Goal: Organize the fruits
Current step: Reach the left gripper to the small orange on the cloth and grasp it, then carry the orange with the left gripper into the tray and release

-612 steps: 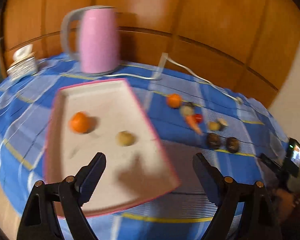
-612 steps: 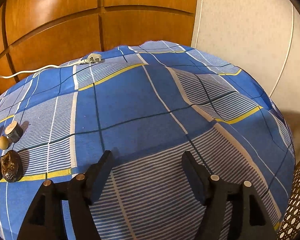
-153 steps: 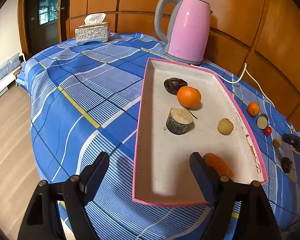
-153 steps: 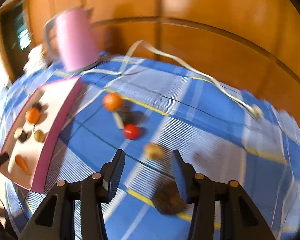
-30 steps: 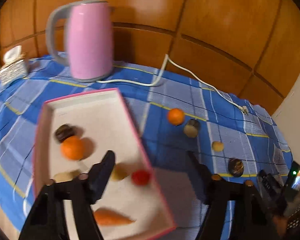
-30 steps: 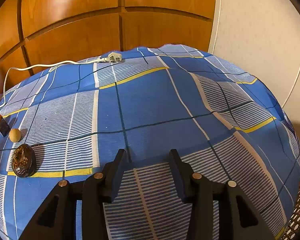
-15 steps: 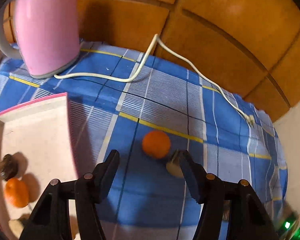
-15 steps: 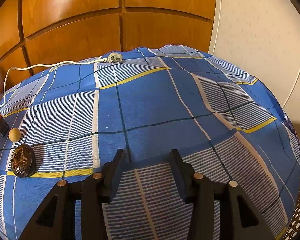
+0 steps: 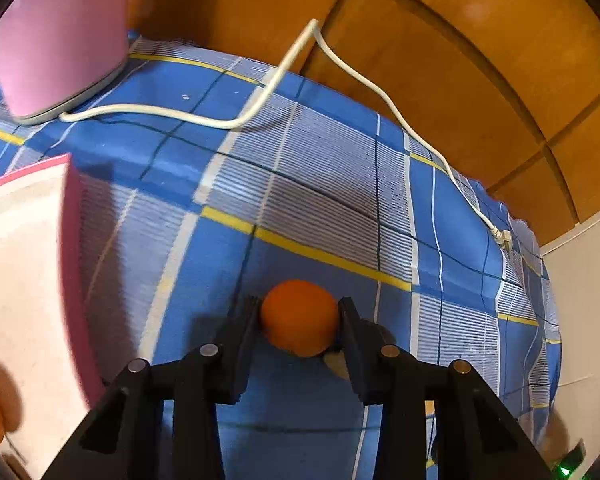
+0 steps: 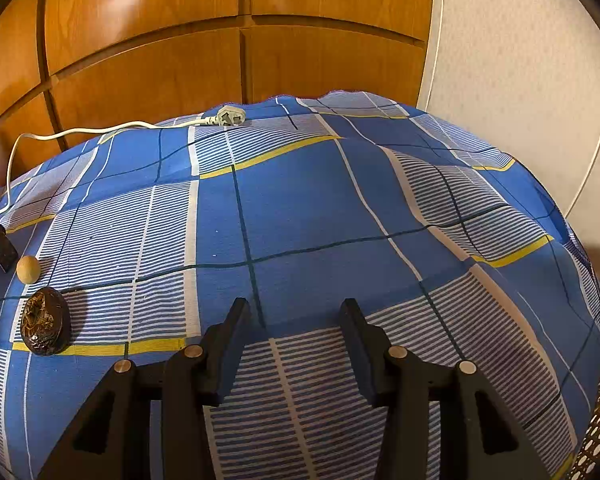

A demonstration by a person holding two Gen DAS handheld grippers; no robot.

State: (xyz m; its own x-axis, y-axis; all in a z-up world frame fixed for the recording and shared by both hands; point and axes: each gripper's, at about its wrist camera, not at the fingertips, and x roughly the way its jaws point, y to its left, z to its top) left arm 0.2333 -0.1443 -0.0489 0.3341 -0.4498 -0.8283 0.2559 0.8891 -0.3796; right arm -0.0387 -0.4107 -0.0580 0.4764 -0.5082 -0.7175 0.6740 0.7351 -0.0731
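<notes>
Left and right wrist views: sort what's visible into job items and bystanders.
Job items: orange between the closing left gripper fingers; pink tray; tan ball fruit; dark wrinkled fruit.
Bystanders: pink kettle; white cord; plug; checked tablecloth.

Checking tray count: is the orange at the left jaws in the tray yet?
Out. The orange sits on the tablecloth beside the tray, between closing jaws.
</notes>
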